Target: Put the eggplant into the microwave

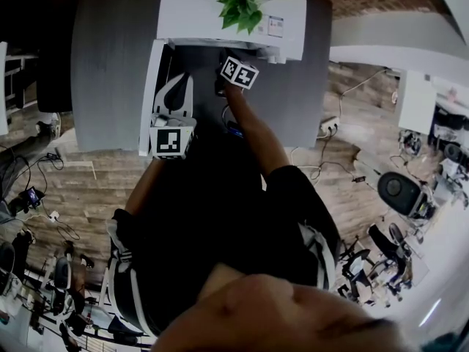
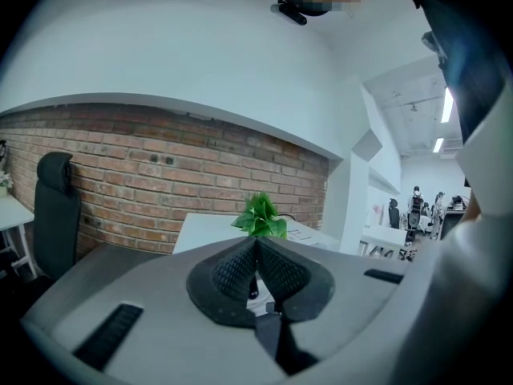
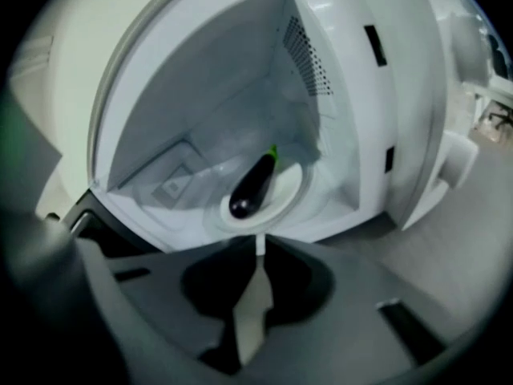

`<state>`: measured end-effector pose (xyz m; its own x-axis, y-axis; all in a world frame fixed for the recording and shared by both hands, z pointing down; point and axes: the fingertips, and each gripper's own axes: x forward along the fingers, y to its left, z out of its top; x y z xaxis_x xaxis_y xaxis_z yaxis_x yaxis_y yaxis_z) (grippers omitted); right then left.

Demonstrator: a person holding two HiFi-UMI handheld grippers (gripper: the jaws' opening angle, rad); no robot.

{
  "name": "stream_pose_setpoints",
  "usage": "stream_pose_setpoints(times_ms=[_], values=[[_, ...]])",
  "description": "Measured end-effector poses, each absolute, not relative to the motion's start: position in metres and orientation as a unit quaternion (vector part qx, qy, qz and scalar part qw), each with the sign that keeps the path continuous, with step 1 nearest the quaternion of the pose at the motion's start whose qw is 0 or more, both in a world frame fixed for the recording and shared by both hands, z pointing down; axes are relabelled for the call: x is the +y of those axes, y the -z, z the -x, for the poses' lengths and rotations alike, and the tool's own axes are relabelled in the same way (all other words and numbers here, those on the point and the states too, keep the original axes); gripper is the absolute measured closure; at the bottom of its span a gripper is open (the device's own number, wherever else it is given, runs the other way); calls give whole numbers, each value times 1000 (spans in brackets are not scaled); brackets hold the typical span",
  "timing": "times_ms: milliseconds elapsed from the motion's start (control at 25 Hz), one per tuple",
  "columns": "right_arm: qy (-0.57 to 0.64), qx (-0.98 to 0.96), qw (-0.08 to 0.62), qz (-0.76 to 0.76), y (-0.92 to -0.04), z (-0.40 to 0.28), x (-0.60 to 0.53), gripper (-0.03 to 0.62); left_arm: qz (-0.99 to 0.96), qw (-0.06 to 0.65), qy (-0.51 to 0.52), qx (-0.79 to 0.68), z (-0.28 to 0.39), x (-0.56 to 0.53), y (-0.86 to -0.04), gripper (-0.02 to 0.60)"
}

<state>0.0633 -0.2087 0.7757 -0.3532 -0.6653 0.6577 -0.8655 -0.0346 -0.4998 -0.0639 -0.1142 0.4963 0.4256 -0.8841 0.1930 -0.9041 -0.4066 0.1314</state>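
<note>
Inside the open white microwave (image 3: 377, 111), the dark glossy eggplant (image 3: 252, 184) lay on the round turntable plate (image 3: 292, 191), so the right gripper (image 3: 260, 249) hung just outside, jaws together and empty, while the left gripper (image 2: 256, 273), likewise closed on nothing, hovered beside the door (image 1: 150, 94), apparently ready to shut it.

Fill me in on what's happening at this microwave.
A person stands at the white microwave with a claw in each hand. The door is open, and the eggplant lies on the round plate inside. The right claw sits just outside the opening, its jaws together and empty. The left claw, also closed on nothing, is beside the door. Only closing the door looks left to do.
</note>
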Motion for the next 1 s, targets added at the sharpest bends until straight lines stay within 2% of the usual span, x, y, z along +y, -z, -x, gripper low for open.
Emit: stream_pose_setpoints(times_ms=[560,1000], values=[[-412,-733,97,-532,-710,-74,-139,548,-846,69,-33,-528,43,-67,-474,546],[-360,-757,39,-544,-628,-116,-83,549,-852,61,-29,-520,15,-26,-466,545]])
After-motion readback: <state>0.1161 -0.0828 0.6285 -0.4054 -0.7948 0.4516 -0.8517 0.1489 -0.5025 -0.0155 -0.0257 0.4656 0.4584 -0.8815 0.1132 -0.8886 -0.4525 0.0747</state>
